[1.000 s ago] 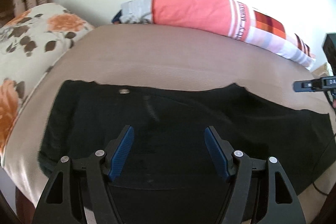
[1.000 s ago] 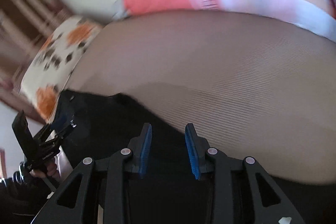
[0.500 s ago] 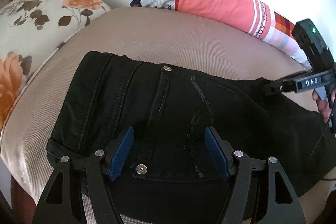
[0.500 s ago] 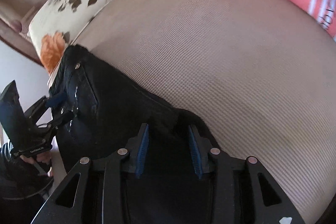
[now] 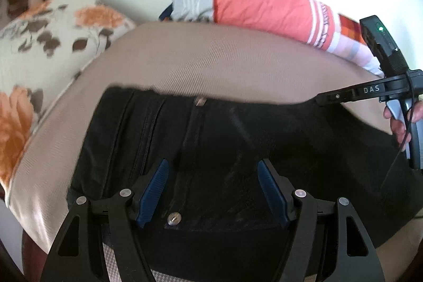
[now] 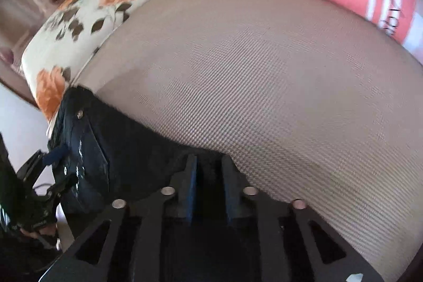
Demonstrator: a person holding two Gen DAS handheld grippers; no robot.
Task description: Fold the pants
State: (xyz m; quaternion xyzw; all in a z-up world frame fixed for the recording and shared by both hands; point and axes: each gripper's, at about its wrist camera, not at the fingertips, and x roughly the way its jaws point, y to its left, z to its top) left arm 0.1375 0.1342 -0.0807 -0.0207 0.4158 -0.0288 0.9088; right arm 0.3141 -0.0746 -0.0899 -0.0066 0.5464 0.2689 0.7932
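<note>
Black pants [image 5: 238,144] lie flat on a beige mattress [image 5: 211,65], waistband to the left with its metal button [image 5: 174,218] near me. My left gripper [image 5: 211,192] is open, its blue pads hovering over the waist area without holding cloth. In the left wrist view my right gripper [image 5: 325,98] reaches the pants' far edge from the right. In the right wrist view the right gripper [image 6: 208,181] has its jaws narrowly apart around the dark edge of the pants [image 6: 111,149]; whether it pinches the cloth is unclear.
A floral pillow [image 5: 39,65] lies at the left end of the bed. A coral and striped pillow [image 5: 264,9] lies along the white wall at the back. The mattress edge drops off at the near left [image 5: 15,216].
The left wrist view rose and shifted, showing the waistband and button from above. The right gripper came down onto the pants' far edge, and its jaws narrowed slightly.
</note>
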